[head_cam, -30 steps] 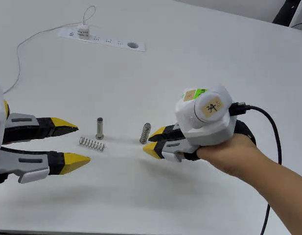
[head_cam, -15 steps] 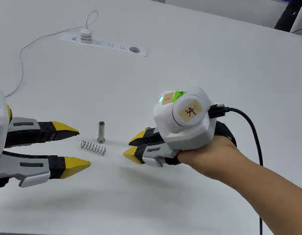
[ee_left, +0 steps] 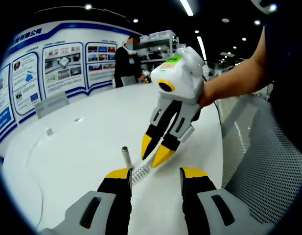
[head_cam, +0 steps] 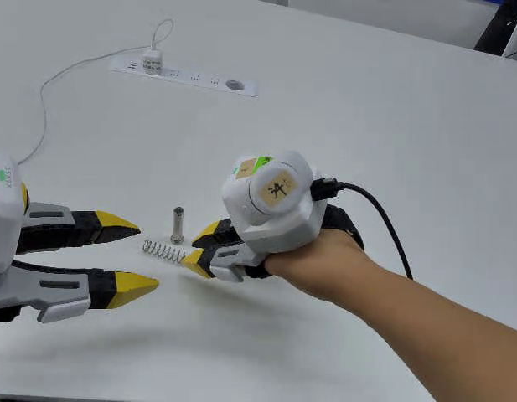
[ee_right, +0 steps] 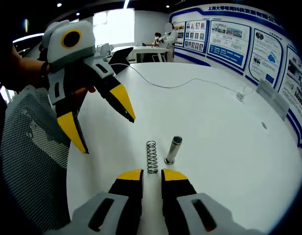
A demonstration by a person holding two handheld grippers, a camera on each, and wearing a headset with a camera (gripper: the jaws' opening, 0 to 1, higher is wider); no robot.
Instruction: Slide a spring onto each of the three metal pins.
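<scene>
In the head view, the spring [head_cam: 163, 250] lies flat on the bench [head_cam: 367, 100] just beside the standing pin [head_cam: 178, 224]. In the left gripper view, the left tool [ee_left: 155, 172] is wide open and holds nothing, near the pin. In the right gripper view, the right tool [ee_right: 151, 175] is open just a little, with the spring's end at its tips beside the pin.

Shiny steel-wire spring [ee_right: 151, 156], dull brushed metal pin [ee_right: 172, 150], smooth matt white table [ee_right: 199, 107]

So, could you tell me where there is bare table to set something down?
Free: the wide table stretch between the power strip and the pin, and the expanse past the cable. Crowded: around pin and spring, where the open left gripper and right gripper face each other.
</scene>
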